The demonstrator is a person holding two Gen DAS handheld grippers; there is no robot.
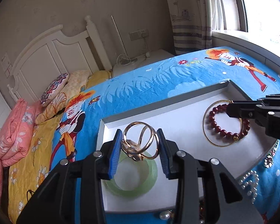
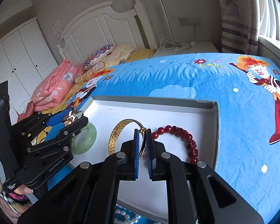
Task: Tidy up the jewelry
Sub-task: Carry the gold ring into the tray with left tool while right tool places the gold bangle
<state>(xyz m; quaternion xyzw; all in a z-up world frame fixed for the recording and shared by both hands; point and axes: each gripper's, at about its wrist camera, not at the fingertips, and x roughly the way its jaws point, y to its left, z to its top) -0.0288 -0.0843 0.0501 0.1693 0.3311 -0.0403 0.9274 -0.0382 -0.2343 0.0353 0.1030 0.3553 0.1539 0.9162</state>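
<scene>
Left tool (image 1: 140, 140) grips a gold looped ornament (image 1: 140, 140) between its blue pads (image 1: 114, 155), the piece pinched at both sides and lifted above the near left part of a shallow white tray (image 1: 177, 115). Under it, flat on the tray floor, lies a pale green jade bangle (image 1: 149, 179), partly hidden by the ornament and the pads.

Right tool (image 2: 142, 145) is closed on the rim of a gold bangle (image 2: 119, 132), its two blue pads nearly meeting around the thin band. That bangle stands tilted, its far side raised and its textured inner face toward the left. Just to the right, touching or very close to the gripped rim, a red bead bracelet (image 2: 184, 138) curves across the tray floor (image 2: 177, 115). In the left wrist view the bracelet (image 1: 214, 125) lies inside the gold bangle's ring (image 1: 211, 141), with the right tool (image 1: 231, 110) reaching in from the right edge.

From the right wrist view, the left tool (image 2: 72, 117) sits at the tray's left edge, the green bangle (image 2: 87, 138) below its tip.

Outside the tray, on the bed's blue cartoon sheet (image 1: 140, 82), a pearl strand (image 1: 250, 183) and a jeweled green piece (image 1: 270, 156) lie near the right corner. Farther left, a folded pink quilt (image 1: 15, 130) and pillows (image 1: 54, 89) rest against the white headboard (image 1: 46, 56)
</scene>
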